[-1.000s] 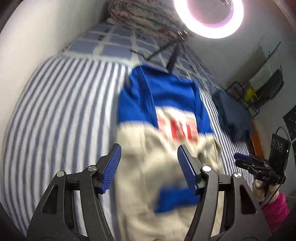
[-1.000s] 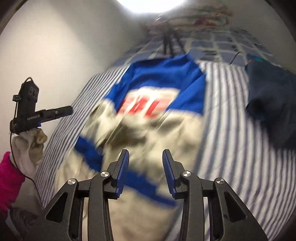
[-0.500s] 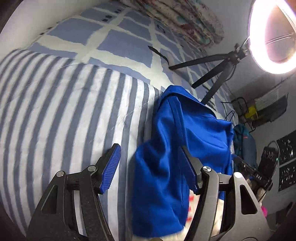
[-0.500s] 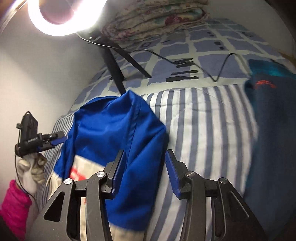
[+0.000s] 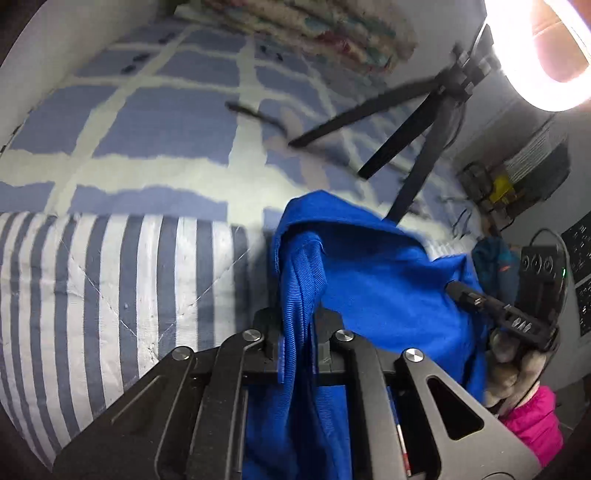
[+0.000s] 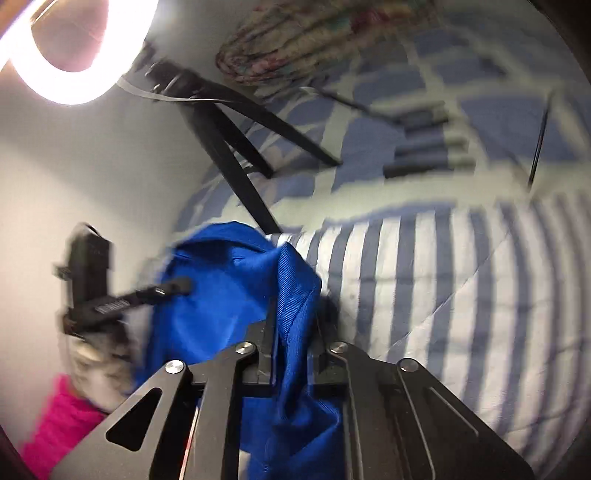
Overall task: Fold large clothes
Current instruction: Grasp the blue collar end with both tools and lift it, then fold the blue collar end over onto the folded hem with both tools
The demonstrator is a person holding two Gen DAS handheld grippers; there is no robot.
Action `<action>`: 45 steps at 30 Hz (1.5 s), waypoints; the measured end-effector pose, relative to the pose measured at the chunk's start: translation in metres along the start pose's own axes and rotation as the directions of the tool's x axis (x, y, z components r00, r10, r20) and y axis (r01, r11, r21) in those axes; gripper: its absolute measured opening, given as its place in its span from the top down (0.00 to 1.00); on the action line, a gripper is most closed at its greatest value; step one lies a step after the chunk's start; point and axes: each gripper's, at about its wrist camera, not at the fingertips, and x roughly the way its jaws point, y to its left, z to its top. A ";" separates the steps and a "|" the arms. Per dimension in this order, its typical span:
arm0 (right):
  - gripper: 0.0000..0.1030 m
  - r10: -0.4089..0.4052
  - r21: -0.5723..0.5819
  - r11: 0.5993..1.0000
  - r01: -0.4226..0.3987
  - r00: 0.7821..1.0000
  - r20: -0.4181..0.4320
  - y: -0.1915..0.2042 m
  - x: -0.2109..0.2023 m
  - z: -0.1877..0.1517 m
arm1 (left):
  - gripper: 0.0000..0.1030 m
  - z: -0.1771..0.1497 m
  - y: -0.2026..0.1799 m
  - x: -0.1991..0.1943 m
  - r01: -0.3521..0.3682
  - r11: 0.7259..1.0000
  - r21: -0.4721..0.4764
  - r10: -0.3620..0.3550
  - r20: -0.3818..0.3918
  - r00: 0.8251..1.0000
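We count two black two-finger grippers and one bright blue fabric garment [image 5: 369, 280] on the blue-and-white striped bedspread [image 5: 110, 288]. Our left gripper [image 5: 297, 332] has just closed its jaws, pinching a fold at the garment's left edge. Our right gripper [image 6: 293, 332] has likewise just clamped onto its right edge; the cloth bunches up between them, near the far black tripod [image 5: 417, 147].

A wide bed [image 5: 110, 280] carries everything, spread near the cameras with a quilted cover in blue-grey and white stripes [image 6: 461, 280] and further back with a sheet of blue-grey squares crossed by pale bands [image 5: 155, 122]. On the striped part lies a bright blue ribbed-fabric garment [image 5: 369, 280], its near folds lifted off the cover, and the black tripod of a glowing ring light [image 5: 417, 110] stands with its legs on the checked part just behind it. At the far end sits a folded floral quilt [image 5: 314, 29], a thin black cable [image 6: 539, 147] trails across the squares, and a dark blue heap [image 5: 495, 266], probably more clothing, lies at the bed's far side
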 end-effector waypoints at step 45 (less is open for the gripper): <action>0.97 -0.164 -0.234 0.960 0.154 0.986 -0.024 0.192 -0.240 -0.365 | 0.97 -0.404 -0.110 -0.248 -0.110 0.969 0.220 0.112 0.003 0.994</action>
